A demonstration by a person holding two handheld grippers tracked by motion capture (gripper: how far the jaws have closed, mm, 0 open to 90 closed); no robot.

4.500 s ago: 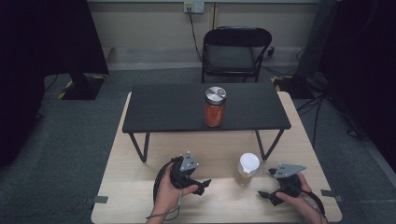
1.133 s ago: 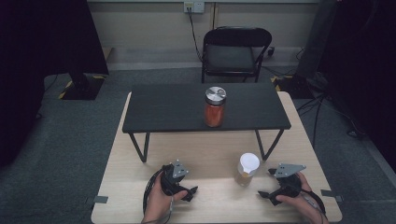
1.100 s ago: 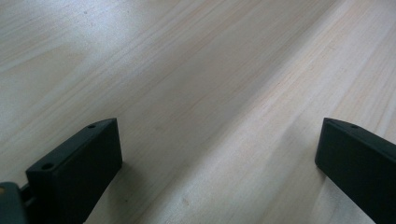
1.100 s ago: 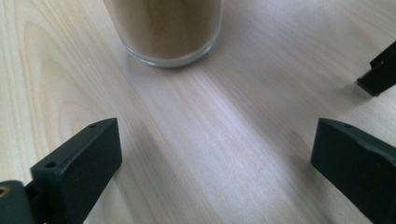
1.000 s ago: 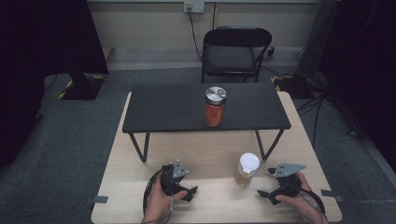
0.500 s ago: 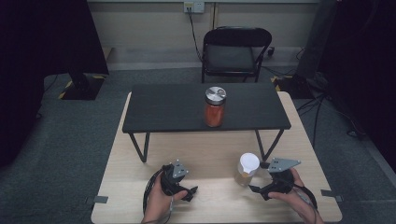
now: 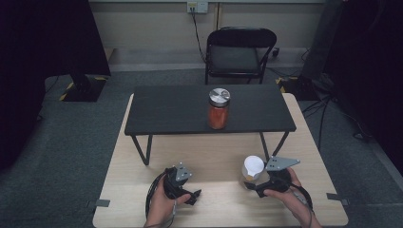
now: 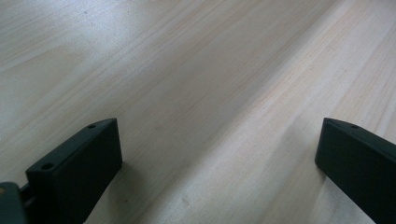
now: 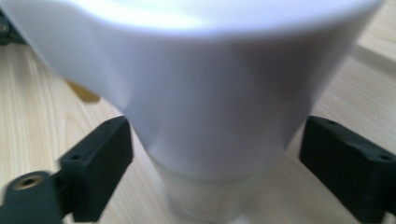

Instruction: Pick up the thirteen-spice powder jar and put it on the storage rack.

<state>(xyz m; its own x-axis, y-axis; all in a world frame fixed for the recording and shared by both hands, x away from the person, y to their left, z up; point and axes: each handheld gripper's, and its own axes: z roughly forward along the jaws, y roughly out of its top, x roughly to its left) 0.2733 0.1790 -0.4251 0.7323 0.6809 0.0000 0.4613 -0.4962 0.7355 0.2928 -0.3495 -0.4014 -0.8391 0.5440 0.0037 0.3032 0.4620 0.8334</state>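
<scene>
A small container with a white flared top and a clear lower part (image 7: pixel 253 167) stands on the light wooden table (image 7: pixel 214 161) at the front right. My right gripper (image 7: pixel 249 183) reaches it from the right. In the right gripper view its jaws flank the container (image 9: pixel 210 107), and my right gripper (image 9: pixel 215 163) has just been closing; the left jaw sits against the wall, and a thin gap shows at the right one. My left gripper (image 7: pixel 195 194) rests on the table at the front left, wide open (image 8: pixel 219 154) over bare wood.
A low black bench (image 7: pixel 166 111) stands across the back of the table, with a jar of red contents and a metal lid (image 7: pixel 218 109) on it. A black folding chair (image 7: pixel 237 52) stands behind. Cables trail from both grippers.
My right gripper has slid left up to the white-topped container and its jaws now flank it. The left hand drew back toward the front edge earlier and has since stayed still.
</scene>
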